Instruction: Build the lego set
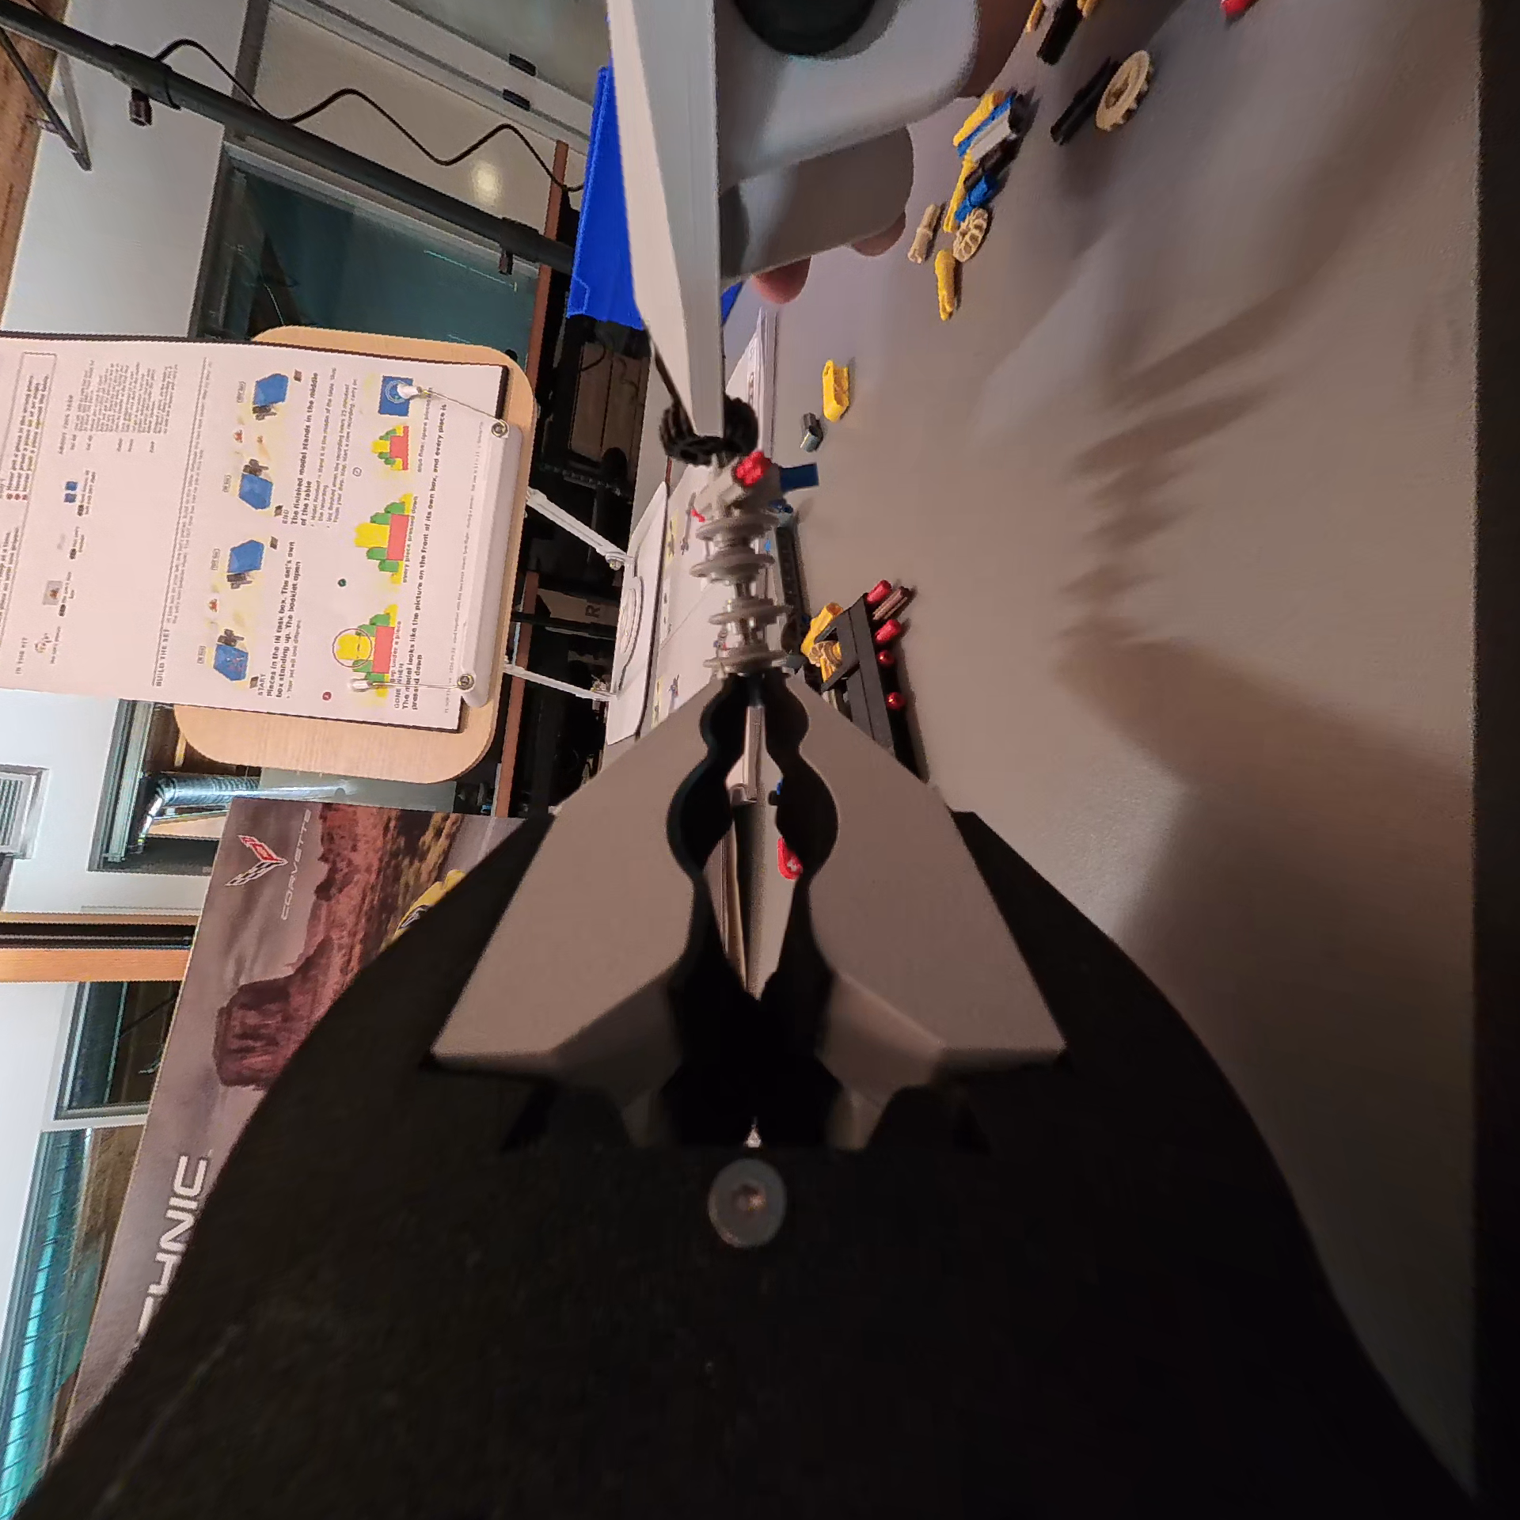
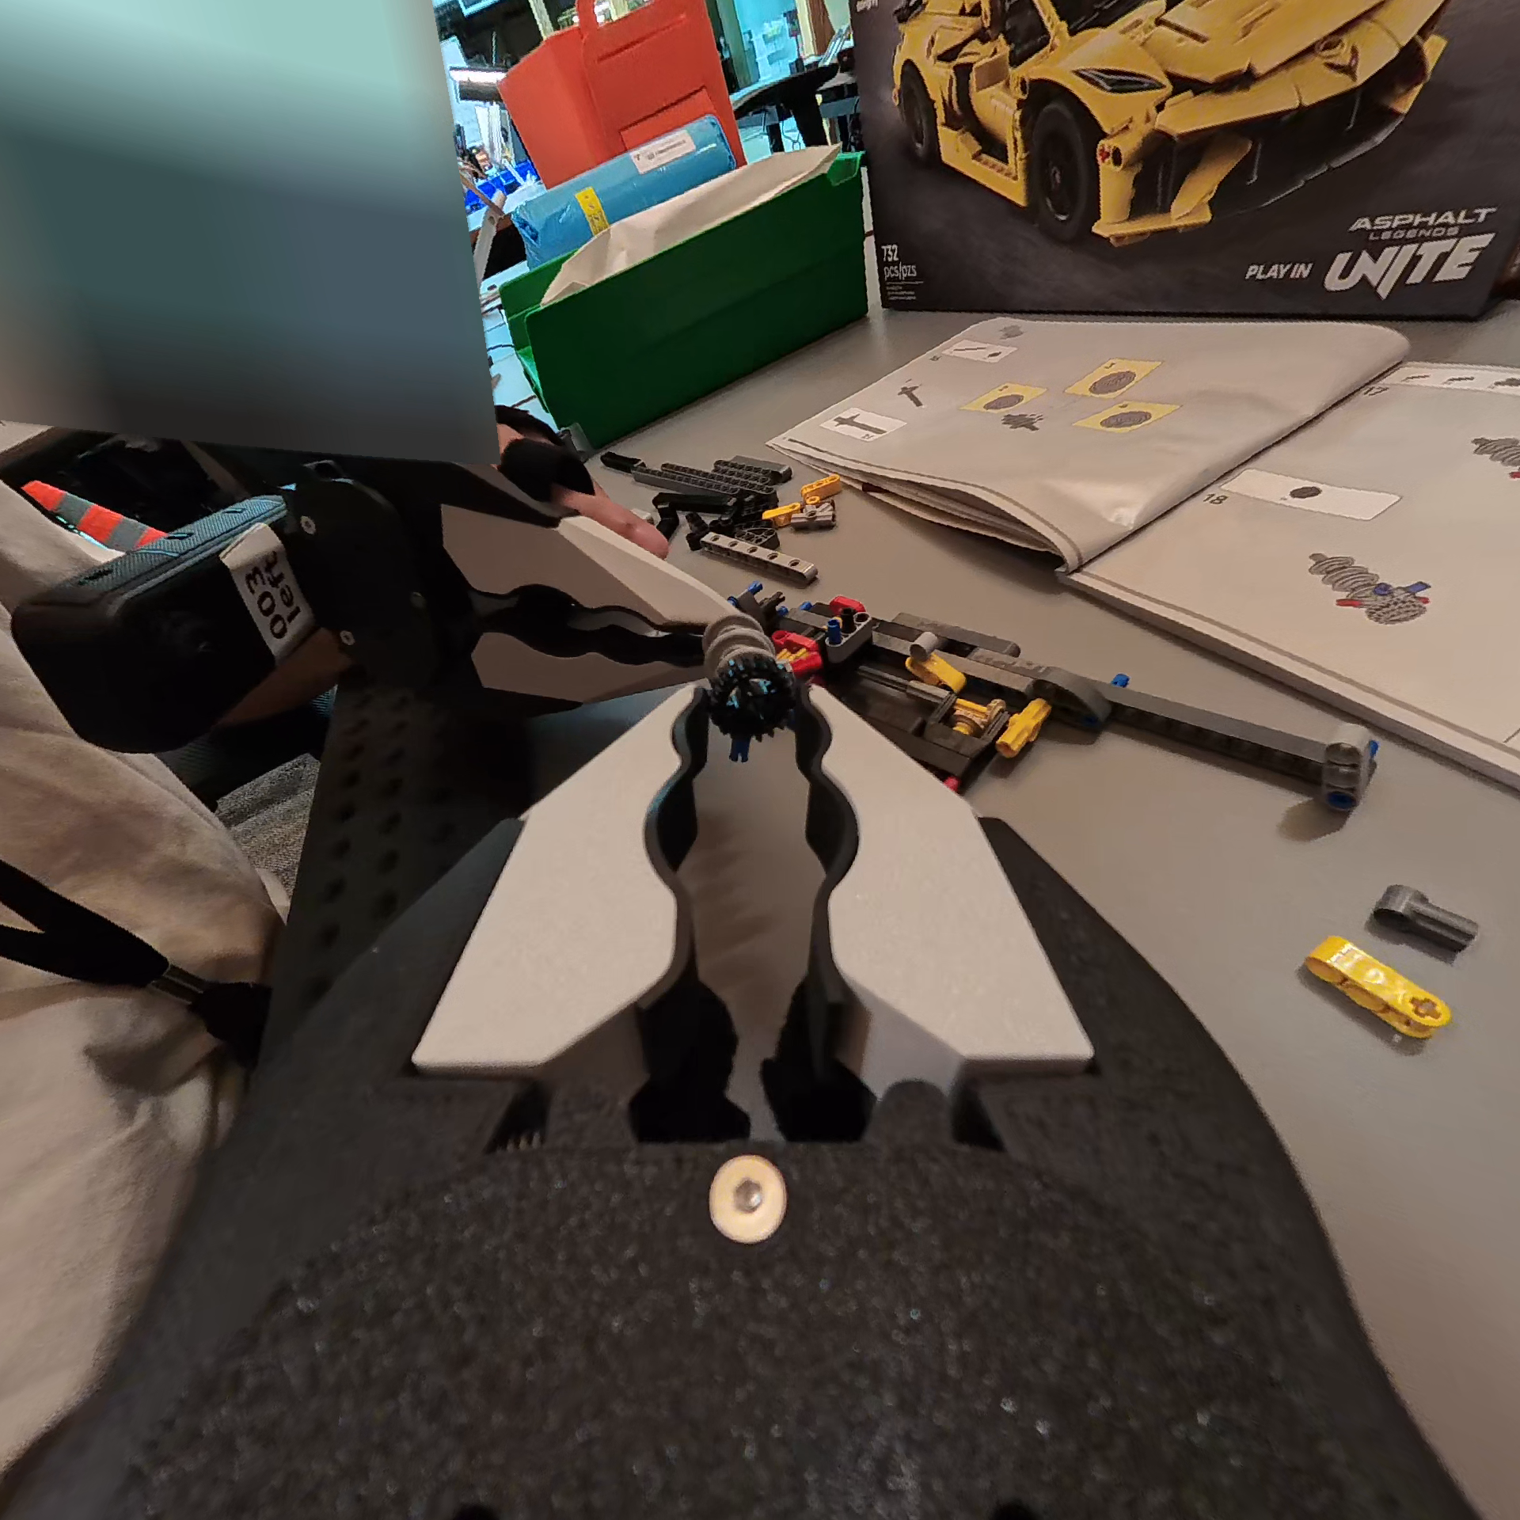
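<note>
**Both grippers pinched one small axle assembly above the table**

At the centre of the left wrist view, the left gripper [image 1: 753, 699] had its fingers nearly together on the near end of a grey ribbed axle assembly [image 1: 740, 567]. At its far end sat a black gear [image 2: 750, 691], which the right gripper [image 2: 753, 711] clasped between narrowly parted tips, mid-frame in its own view. Just behind, right of centre, the partly built chassis [image 2: 970, 683] lay on the grey table [image 2: 1234, 1151], with the open instruction booklet [image 2: 1234, 510] at upper right. A loose yellow piece [image 2: 1378, 983] and a dark grey connector [image 2: 1423, 917] rested at the right edge.
</note>
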`<state>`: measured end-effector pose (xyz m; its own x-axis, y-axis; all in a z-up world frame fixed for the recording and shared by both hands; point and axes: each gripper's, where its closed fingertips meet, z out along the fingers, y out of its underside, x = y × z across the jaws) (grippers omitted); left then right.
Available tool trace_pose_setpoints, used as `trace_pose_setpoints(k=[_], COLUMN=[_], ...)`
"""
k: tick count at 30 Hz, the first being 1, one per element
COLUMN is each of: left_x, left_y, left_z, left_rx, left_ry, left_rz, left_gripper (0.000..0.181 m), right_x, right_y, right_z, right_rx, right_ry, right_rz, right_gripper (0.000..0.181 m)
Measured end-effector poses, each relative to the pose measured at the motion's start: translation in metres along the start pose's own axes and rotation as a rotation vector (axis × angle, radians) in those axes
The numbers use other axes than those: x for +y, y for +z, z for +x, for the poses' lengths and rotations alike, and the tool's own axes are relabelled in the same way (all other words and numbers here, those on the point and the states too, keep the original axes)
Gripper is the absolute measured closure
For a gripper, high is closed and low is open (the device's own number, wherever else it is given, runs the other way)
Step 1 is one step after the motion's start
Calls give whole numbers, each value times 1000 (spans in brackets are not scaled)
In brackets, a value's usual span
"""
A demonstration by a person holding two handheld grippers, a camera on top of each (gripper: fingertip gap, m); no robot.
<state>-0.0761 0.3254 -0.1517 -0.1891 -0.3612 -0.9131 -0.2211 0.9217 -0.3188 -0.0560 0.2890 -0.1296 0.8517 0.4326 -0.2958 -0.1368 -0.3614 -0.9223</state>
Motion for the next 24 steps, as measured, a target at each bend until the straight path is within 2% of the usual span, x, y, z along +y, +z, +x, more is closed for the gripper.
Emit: trace_pose_setpoints(k=[24], left_x=[0], left_y=[-1], left_z=[3], left_rx=[13], left_ry=[7], left_rz=[-3], left_gripper=[179], right_x=[5], right_y=[1], right_z=[1], right_rx=[10], right_ry=[-2], right_rz=[-25], right_gripper=[161])
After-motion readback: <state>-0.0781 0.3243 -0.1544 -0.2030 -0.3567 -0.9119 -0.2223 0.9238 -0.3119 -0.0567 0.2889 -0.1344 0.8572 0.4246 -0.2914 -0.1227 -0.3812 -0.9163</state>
